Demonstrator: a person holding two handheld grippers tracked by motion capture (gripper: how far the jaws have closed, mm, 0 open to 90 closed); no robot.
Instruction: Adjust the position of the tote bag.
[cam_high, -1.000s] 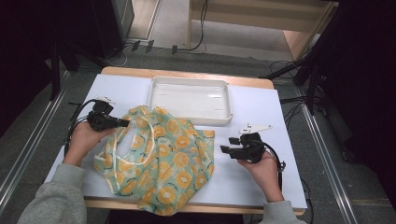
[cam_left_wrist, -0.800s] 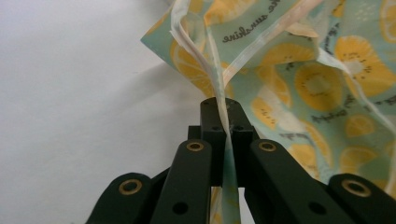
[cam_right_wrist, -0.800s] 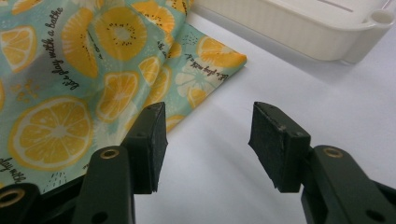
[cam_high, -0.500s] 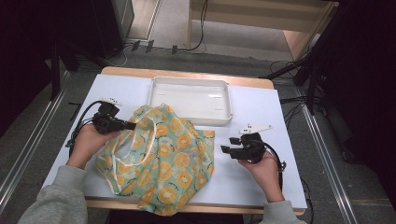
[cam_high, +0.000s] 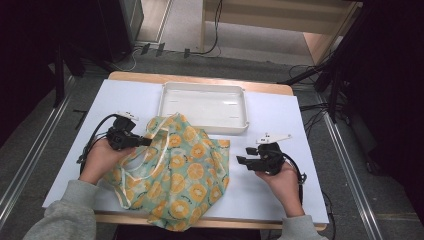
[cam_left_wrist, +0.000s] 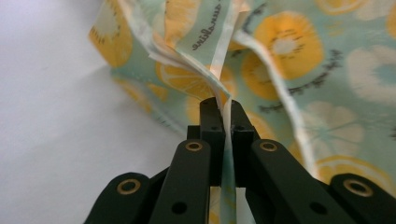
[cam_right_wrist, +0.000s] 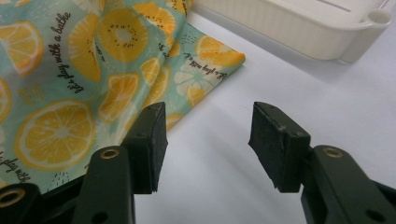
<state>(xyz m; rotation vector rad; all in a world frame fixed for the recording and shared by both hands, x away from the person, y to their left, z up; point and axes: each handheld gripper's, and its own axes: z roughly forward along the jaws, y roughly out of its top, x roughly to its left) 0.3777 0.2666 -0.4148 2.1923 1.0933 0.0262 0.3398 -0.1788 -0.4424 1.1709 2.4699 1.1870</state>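
While the left hand-held gripper (cam_left_wrist: 223, 108) clamps the mint-green orange-print fabric bag (cam_high: 182, 172), the right hand-held gripper (cam_right_wrist: 207, 142) sits apart, empty, beside it.

Left gripper (cam_high: 145, 142) jaws pinched tight, hand low at left; right gripper (cam_high: 243, 162) jaws spread wide, pointing left.

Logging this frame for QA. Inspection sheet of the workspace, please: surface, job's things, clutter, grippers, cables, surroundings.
Surface: white table, wooden edge at the far and near sides.
Job's things: orange-print fabric bag lies crumpled on the table, near edge overhanging; white tray behind it, empty.
Clutter: nothing seen.
Grippers: left gripper shut on a seam of the bag; right gripper open, held beside the bag's right corner, touching nothing.
Cables: black cable loops from the left gripper; another trails by the right hand.
Surroundings: dark floor, floor cables, wooden furniture behind.
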